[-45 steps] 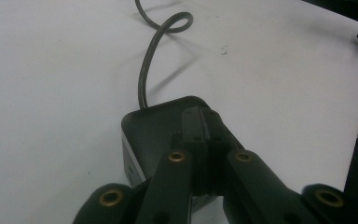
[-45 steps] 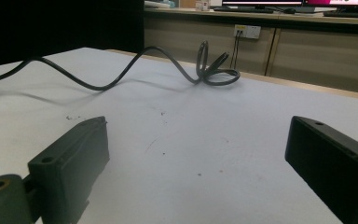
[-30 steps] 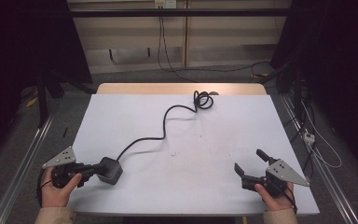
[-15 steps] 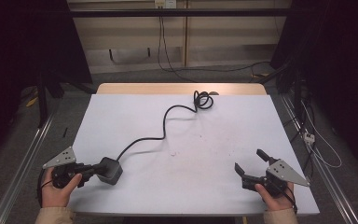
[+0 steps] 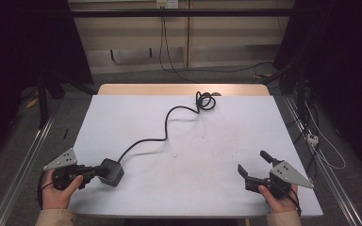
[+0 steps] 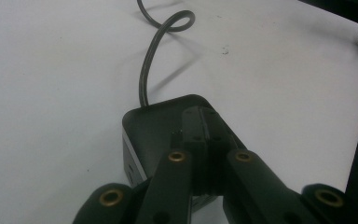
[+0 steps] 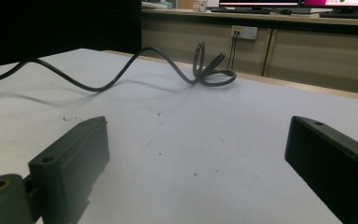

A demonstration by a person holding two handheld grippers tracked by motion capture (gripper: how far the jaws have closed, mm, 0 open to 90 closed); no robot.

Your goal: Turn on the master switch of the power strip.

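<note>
Nothing has shifted in the past second: both hands rest at the near edge of the white table (image 5: 283, 122).

Our left gripper (image 5: 90, 172) has its fingers (image 6: 200, 140) pressed together, tips resting on the black power adapter (image 5: 111, 171) at near left; whether they pinch it we cannot tell. Its cable (image 5: 169, 120) snakes to a far-edge coil. Our right gripper (image 5: 253, 166) sits near right, fingers spread and empty. No containers here; work looks barely begun.

Matt black plastic adapter block (image 5: 111, 171), smooth rubbery black cable (image 5: 169, 123), matt white tabletop (image 5: 207, 141) faintly speckled
</note>
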